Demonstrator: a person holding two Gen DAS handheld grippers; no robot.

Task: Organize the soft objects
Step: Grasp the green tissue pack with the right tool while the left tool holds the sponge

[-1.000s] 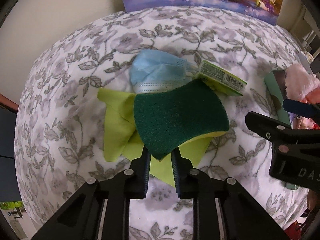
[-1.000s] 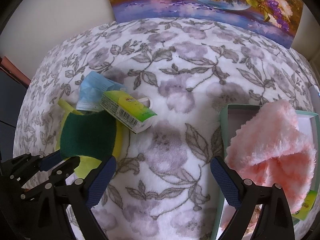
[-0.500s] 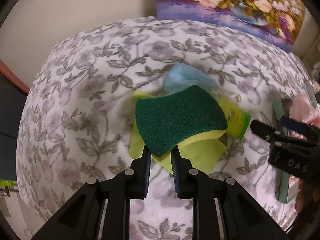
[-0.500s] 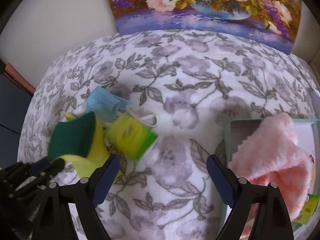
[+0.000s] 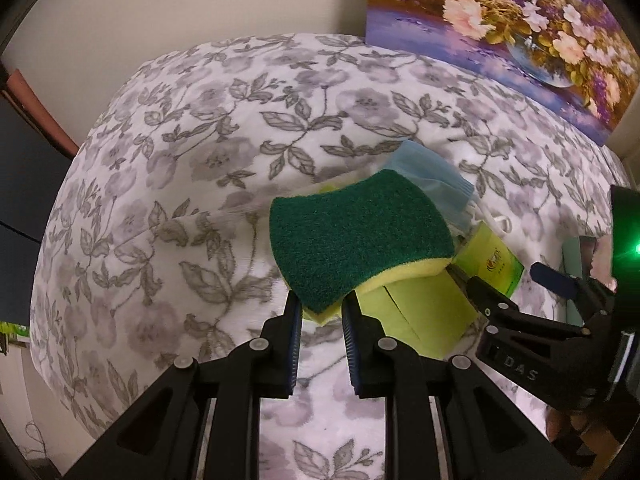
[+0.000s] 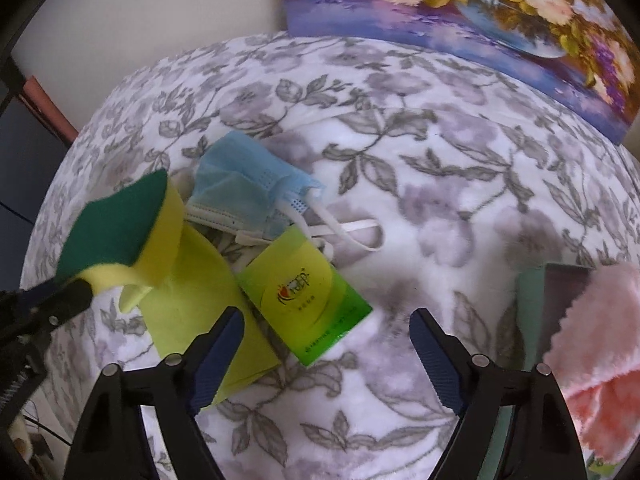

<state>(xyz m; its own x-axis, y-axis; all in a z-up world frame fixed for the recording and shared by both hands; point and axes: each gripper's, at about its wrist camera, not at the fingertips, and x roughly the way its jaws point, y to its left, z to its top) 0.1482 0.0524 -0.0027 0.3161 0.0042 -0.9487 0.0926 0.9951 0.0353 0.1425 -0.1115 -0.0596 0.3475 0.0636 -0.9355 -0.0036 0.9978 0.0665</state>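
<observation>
The left tongs (image 5: 320, 312) pinch a corner of the sponge (image 5: 360, 236), green scouring face up with the yellow foam showing along its near edge, and hold it lifted clear of the floral blanket (image 5: 192, 184); from the right wrist view the same sponge (image 6: 120, 232) hangs tilted at the far left, above the yellow-green cloth (image 6: 200, 304). The right tongs (image 6: 328, 340) are spread wide and closing, with nothing pressed between the pads; the lower end of a green packet (image 6: 308, 300) lies in the gap between the fingers, flat on the blanket and overlapping the edge of the cloth. Just beyond the packet lies a crumpled blue mask (image 6: 248, 188), its white ear loops trailing toward the packet and touching its far end. In the left wrist view the cloth (image 5: 420, 312) lies under and to the right of the sponge, the packet (image 5: 492, 256) beside it, and the mask (image 5: 432, 184) peeks out behind the sponge. Off to the right, well apart from this cluster, a pale green tray (image 6: 532, 304) holds a fluffy pink cloth (image 6: 600, 340) that drapes over its inside. A flower painting (image 6: 480, 12) leans against the wall behind the blanket
</observation>
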